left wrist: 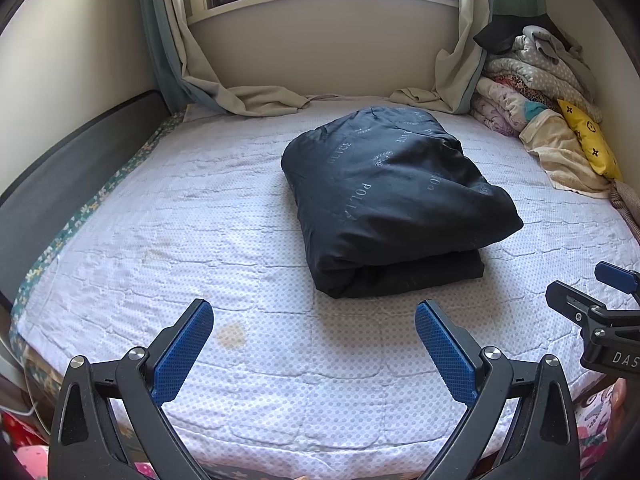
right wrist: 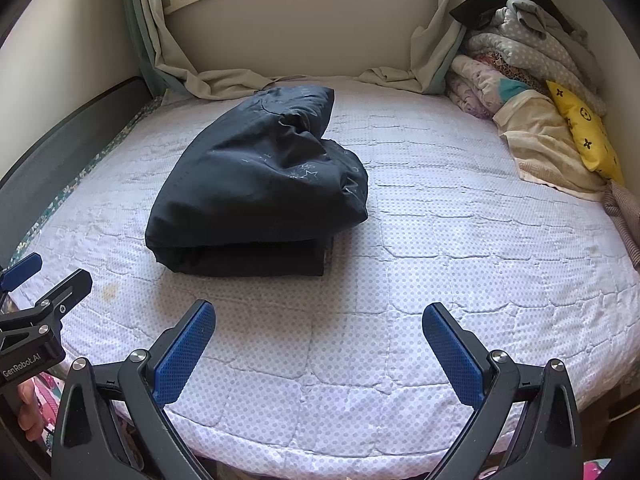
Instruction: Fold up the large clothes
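On the quilted bed (left wrist: pixel 200 240), only your left view reads lettering on the folded dark garment (left wrist: pixel 392 200); both grippers (left wrist: pixel 314 320) (right wrist: pixel 318 320) gape, empty.

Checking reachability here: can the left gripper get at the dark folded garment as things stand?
Probably yes. The left gripper is open, and only bare bedcover lies between it and the dark folded garment; nothing blocks the way.
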A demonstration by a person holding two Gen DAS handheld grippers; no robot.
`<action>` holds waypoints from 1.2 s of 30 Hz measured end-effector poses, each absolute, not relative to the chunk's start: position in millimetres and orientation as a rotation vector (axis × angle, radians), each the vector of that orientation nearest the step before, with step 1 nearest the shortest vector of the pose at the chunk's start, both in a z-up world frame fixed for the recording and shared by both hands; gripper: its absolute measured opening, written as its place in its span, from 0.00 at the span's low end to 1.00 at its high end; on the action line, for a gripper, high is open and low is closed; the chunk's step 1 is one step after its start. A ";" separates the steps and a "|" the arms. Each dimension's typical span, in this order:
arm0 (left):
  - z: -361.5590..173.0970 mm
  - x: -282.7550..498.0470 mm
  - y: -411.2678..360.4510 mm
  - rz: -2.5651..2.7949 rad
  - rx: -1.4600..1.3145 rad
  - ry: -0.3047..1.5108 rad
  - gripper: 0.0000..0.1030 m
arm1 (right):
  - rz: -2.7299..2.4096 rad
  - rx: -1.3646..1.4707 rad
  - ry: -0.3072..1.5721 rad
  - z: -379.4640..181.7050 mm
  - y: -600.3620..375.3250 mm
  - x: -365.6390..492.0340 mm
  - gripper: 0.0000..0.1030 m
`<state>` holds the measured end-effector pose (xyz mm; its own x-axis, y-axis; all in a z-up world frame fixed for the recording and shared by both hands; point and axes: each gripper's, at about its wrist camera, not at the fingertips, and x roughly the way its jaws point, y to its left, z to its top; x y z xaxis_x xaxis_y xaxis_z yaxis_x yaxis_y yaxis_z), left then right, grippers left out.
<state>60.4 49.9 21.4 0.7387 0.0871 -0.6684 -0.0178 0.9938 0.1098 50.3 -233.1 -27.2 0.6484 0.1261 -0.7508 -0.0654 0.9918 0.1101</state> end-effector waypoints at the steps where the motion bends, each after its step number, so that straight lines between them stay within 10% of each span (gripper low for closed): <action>1: 21.6 60.2 50.0 0.058 0.098 0.737 0.99 | 0.109 0.074 0.858 -27.0 -232.6 50.0 1.00; 36: 28.3 55.4 55.7 0.042 0.068 0.711 0.99 | 0.114 0.074 0.864 -28.0 -228.8 49.2 1.00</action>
